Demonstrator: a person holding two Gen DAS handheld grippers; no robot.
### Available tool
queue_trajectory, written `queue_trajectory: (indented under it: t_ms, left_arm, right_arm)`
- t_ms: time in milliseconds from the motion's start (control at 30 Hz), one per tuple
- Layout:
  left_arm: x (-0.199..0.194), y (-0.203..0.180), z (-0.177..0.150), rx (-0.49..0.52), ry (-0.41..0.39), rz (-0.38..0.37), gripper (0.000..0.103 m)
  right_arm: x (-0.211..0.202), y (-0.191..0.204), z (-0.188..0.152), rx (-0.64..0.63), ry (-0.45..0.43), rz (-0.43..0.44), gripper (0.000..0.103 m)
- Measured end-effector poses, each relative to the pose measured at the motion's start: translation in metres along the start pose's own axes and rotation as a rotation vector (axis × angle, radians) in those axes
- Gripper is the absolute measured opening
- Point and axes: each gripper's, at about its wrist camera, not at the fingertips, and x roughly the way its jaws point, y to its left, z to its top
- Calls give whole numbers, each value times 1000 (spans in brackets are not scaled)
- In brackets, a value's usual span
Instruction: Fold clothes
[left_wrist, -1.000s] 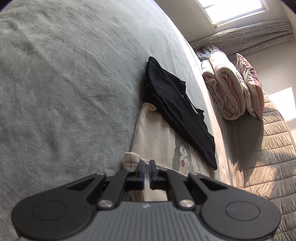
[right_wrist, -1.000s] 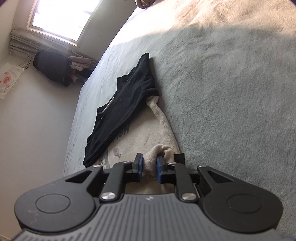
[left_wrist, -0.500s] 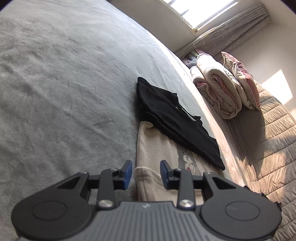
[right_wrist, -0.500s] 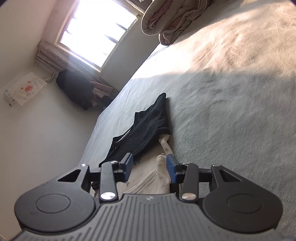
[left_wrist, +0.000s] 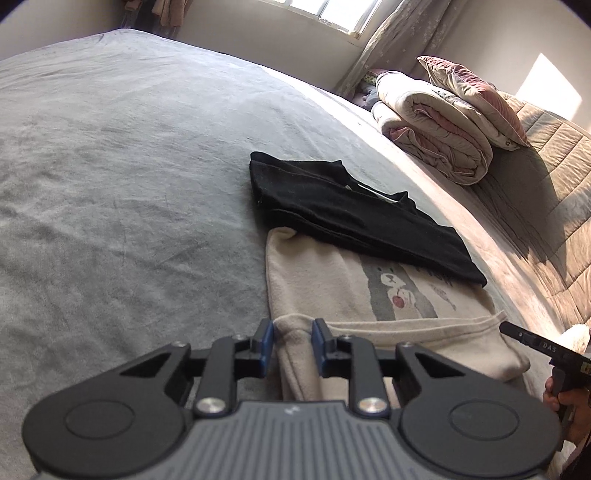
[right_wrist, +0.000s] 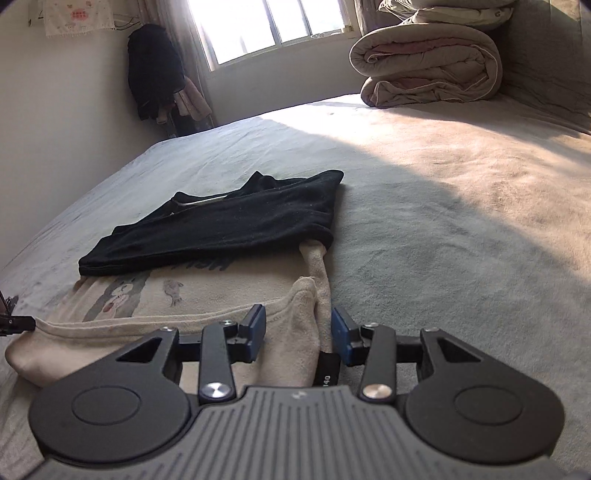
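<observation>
Left gripper: the left gripper (left_wrist: 292, 345) sits low over the bed, fingers apart, with a folded corner of the cream garment lying in the gap; whether the pads touch the cloth cannot be told.
Right gripper: the right gripper (right_wrist: 298, 334) has its fingers wide apart, the opposite folded corner of the same garment between them, not pinched.
Cream garment: the cream garment (left_wrist: 332, 280) lies flat on the grey blanket (left_wrist: 129, 184), its near edge folded over, a bear print showing on top.
Black garment: a folded black garment (left_wrist: 343, 206) rests across the far edge of the cream one.
Background: a rolled quilt (right_wrist: 428, 70) lies far back by the window (right_wrist: 273, 26).
</observation>
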Motion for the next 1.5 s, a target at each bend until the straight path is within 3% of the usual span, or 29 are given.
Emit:
queue_trajectory:
  t_ms: [67, 167, 400, 600, 933, 1200, 1267, 1400, 1500]
  left_arm:
    - [0, -8, -2, 35, -17, 25, 10]
    - [-3, -17, -5, 82, -48, 52, 8]
    - [-16, -25, 12, 92, -186, 50, 8]
    - [-2, -26, 31, 72, -221, 70, 8]
    - [37, -24, 44, 81, -223, 147, 8]
    - [38, -23, 26, 64, -341, 189, 8]
    - [43, -26, 26, 88, -320, 205, 8]
    - [62, -26, 28, 121, -167, 247, 15]
    - [54, -23, 33, 89, -118, 237, 34]
  right_arm:
    - [4, 7, -4, -64, 0, -37, 27]
    - [5, 14, -6, -124, -17, -82, 13]
    - [-13, 19, 1, -150, -135, -127, 10]
    - [-11, 23, 14, -166, -203, -161, 10]
    - [23, 20, 33, -171, -198, -186, 10]
    - [36, 24, 30, -198, -210, -223, 10]
    - [38, 25, 29, -199, -200, -230, 10]
    - [52, 23, 29, -203, -92, -232, 10]
    - [49, 22, 30, -196, -58, -224, 22]
